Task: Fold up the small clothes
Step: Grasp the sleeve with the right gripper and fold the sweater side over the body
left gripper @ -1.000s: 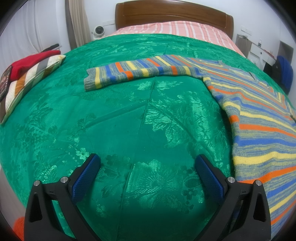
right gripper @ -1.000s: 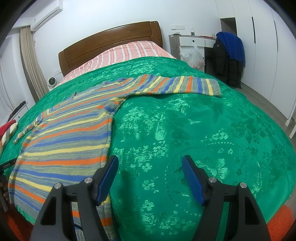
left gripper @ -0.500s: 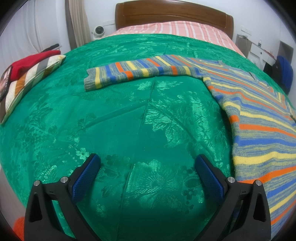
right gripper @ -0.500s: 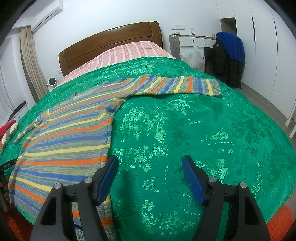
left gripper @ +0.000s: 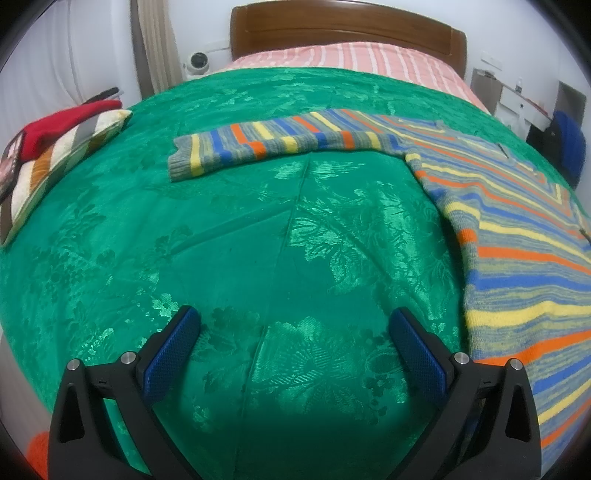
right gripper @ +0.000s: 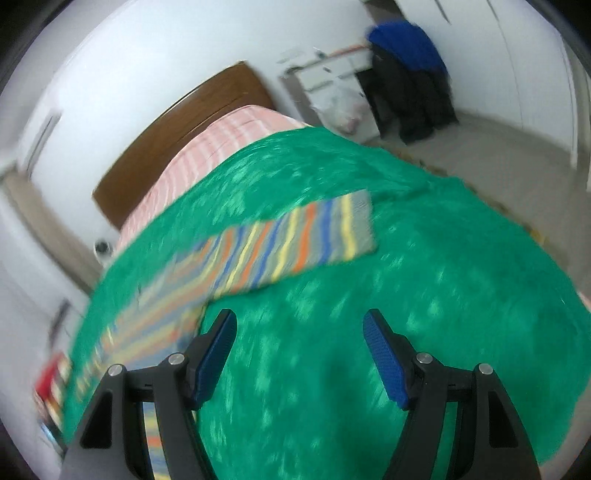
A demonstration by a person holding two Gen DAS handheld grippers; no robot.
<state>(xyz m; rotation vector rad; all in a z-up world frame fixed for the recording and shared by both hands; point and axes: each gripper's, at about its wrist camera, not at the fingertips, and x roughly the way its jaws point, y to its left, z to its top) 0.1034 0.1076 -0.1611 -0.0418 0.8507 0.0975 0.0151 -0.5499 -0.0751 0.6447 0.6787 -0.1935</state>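
A striped sweater (left gripper: pixel 517 236) in grey, blue, orange and yellow lies flat on the green bedspread (left gripper: pixel 258 240). Its left sleeve (left gripper: pixel 266 144) stretches out to the left in the left wrist view. My left gripper (left gripper: pixel 295 332) is open and empty above bare bedspread, left of the sweater's body. In the blurred, tilted right wrist view the other sleeve (right gripper: pixel 295 243) lies ahead, its cuff to the right. My right gripper (right gripper: pixel 299 332) is open and empty above the bedspread (right gripper: pixel 406 295), short of that sleeve.
A striped cushion with a red garment (left gripper: pixel 55 147) lies at the bed's left edge. The wooden headboard (left gripper: pixel 347 29) and pink striped sheet are at the far end. A desk and dark clothes (right gripper: pixel 410 74) stand beyond the bed's right side.
The right gripper has swung and tilted, moving toward the right sleeve; its view is now motion-blurred. The left gripper has not moved.
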